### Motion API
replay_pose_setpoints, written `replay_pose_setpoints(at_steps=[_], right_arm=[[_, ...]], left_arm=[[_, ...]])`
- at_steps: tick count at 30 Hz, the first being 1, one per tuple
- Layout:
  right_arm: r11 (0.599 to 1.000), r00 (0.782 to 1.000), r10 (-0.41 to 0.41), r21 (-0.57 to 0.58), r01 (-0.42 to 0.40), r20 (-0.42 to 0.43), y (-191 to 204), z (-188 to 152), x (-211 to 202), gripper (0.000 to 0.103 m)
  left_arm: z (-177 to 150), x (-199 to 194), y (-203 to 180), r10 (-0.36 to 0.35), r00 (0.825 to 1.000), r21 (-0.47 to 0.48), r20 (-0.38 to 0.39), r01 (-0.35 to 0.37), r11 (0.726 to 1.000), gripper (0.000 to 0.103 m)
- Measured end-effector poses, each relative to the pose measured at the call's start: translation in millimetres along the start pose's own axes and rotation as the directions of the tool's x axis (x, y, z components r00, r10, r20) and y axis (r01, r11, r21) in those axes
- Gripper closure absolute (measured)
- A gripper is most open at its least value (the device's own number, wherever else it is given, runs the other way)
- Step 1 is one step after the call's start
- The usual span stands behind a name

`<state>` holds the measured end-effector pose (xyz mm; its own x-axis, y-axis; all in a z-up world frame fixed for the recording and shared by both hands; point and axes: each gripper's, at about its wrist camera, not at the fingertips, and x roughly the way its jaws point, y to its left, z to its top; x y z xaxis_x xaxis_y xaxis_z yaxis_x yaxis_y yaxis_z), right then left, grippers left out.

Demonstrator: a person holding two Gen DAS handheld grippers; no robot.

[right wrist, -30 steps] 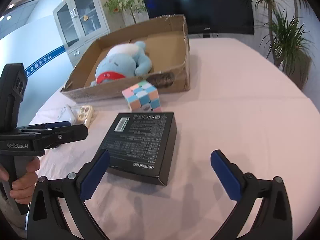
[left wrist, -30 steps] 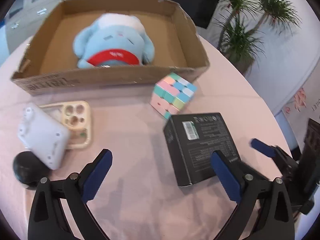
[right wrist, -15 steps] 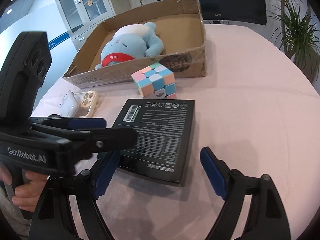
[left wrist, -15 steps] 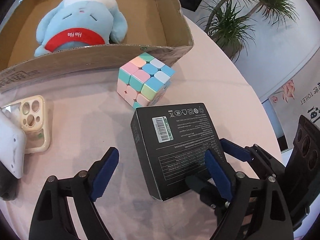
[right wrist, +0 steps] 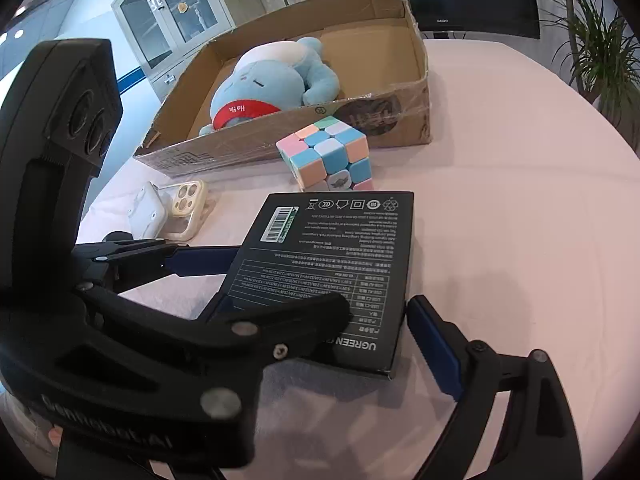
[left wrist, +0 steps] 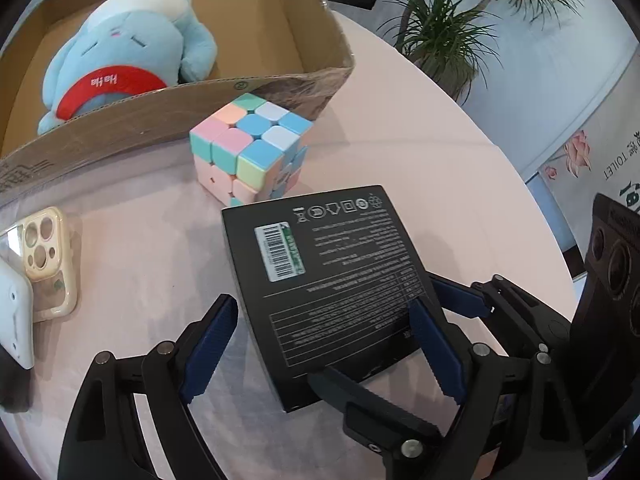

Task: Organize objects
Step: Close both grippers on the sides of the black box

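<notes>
A flat black box lies on the pink table. My left gripper is open and straddles its near end, one blue finger on each side, not clearly touching. My right gripper is also open around the same end; its right finger is beside the box edge, its left finger is hidden behind the left gripper's body. A pastel cube stands just beyond the box. A cardboard box holds a blue plush toy.
A cream phone case and a white device lie at the left. Potted plants stand past the table's far right edge. A glass cabinet is behind.
Both grippers have moved forward and in on the black box from its near end; their fingers now flank it, and the left gripper's body now covers much of the right wrist view.
</notes>
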<state>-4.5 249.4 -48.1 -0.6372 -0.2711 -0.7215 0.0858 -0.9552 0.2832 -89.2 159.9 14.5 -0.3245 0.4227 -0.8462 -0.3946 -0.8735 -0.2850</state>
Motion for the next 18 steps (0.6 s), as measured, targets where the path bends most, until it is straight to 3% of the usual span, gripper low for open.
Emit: replay_pose_setpoints(at_steps=[8,14,18], right_arm=[[1.0,1.0,0.004,0.006,-0.004,0.003,-1.3,-0.5,-0.1,0.015],[0.999,1.0,0.025,0.035,-0.024,-0.012,-3.1,-0.3,6.0,0.007],[0.999,1.0,0.015,0.04,-0.015,-0.007,-0.4,-1.1,5.0,0.01]], left_arm=[[-2.1,-0.8,0.7,0.004,1.0,0.008,0.019,-0.004,1.0,0.019],[-1.9,2.5,3.7,-0.016,0.999,0.001,0.03,0.016,1.0,0.018],[-2.3,1.4,6.0,-0.025,0.999,0.001,0.038,0.025,1.0,0.024]])
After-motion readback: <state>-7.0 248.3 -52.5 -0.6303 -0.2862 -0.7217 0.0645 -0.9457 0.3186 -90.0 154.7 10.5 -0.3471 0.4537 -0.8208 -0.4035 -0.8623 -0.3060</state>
